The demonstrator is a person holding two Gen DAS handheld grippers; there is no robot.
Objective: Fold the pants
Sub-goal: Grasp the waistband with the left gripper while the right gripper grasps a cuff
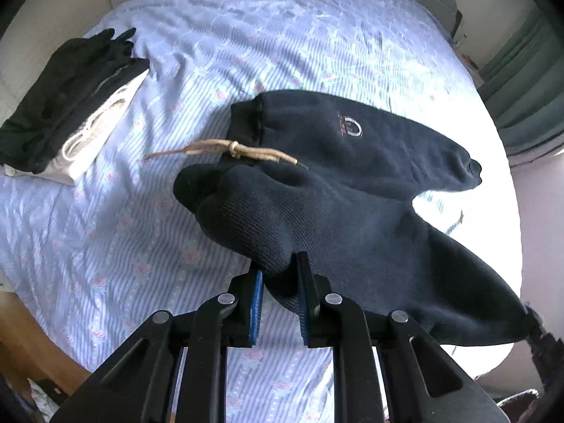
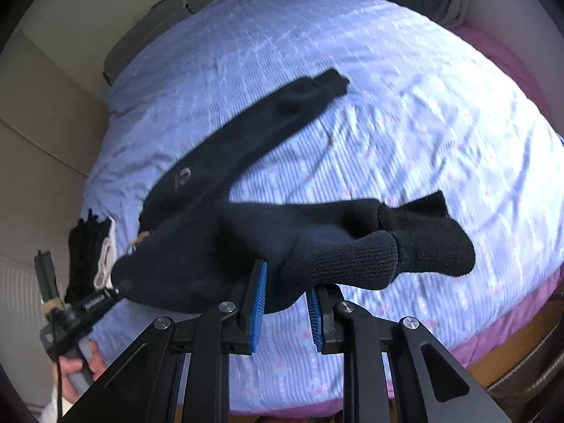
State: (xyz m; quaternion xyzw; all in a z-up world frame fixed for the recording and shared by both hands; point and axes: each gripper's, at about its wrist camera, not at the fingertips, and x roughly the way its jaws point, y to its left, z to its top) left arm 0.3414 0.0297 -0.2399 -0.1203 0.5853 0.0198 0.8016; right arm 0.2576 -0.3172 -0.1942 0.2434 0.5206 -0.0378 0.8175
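Dark navy sweatpants (image 1: 352, 218) with a tan drawstring (image 1: 232, 148) hang lifted over the bed. My left gripper (image 1: 280, 268) is shut on a bunched, ribbed fold of the waist end, close to the drawstring. My right gripper (image 2: 287, 279) is shut on the other end of the sweatpants (image 2: 218, 243), by a ribbed cuff (image 2: 345, 257). The second leg (image 2: 268, 123) trails on the sheet toward the far side. It carries a small logo (image 1: 352, 128). In the right wrist view a hand (image 2: 79, 365) holds the left gripper (image 2: 123, 287) at the far left.
The bed has a light blue striped sheet (image 1: 123, 229) with pink flowers. A stack of folded clothes (image 1: 70, 105), black on white, sits on the bed's left side. A pink cover (image 2: 500, 331) hangs at the near edge over the wooden frame. Beige walls surround the bed.
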